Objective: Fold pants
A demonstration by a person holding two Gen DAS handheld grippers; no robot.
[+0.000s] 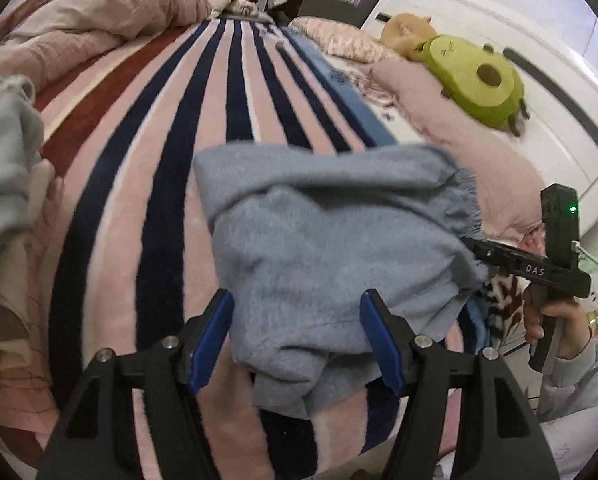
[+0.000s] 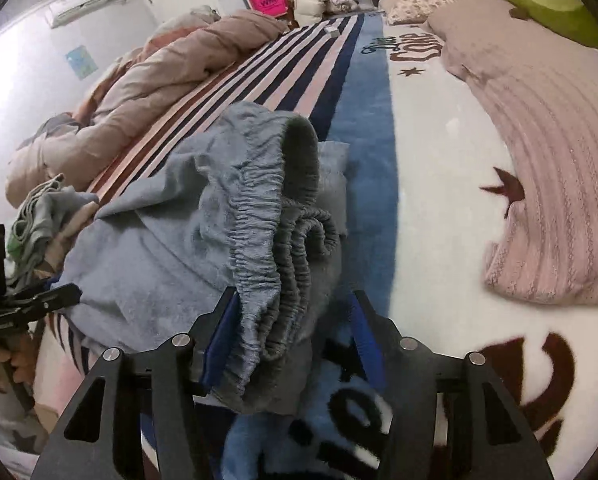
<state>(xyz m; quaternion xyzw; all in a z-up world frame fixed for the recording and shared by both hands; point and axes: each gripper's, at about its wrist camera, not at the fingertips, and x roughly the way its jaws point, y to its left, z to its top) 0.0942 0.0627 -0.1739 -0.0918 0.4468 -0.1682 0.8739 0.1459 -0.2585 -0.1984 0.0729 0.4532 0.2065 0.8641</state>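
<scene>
The light blue-grey fleece pants (image 1: pixel 331 240) lie bunched in a folded heap on the striped blanket (image 1: pixel 171 128). In the right wrist view their elastic waistband (image 2: pixel 267 240) faces me, layered in folds. My left gripper (image 1: pixel 297 340) is open, its blue pads on either side of the heap's near edge, with cloth lying between them. My right gripper (image 2: pixel 293 336) is open too, the waistband end lying between its fingers. The right gripper also shows in the left wrist view (image 1: pixel 479 248), its tip at the heap's right edge. The left gripper shows in the right wrist view (image 2: pixel 65 294).
A rumpled beige duvet (image 1: pixel 83 20) lies along the far left of the bed. Pink pillows (image 1: pixel 459 128) and a green avocado plush (image 1: pixel 471 76) sit at the headboard side. More grey clothing (image 2: pixel 39 216) is piled at the left edge.
</scene>
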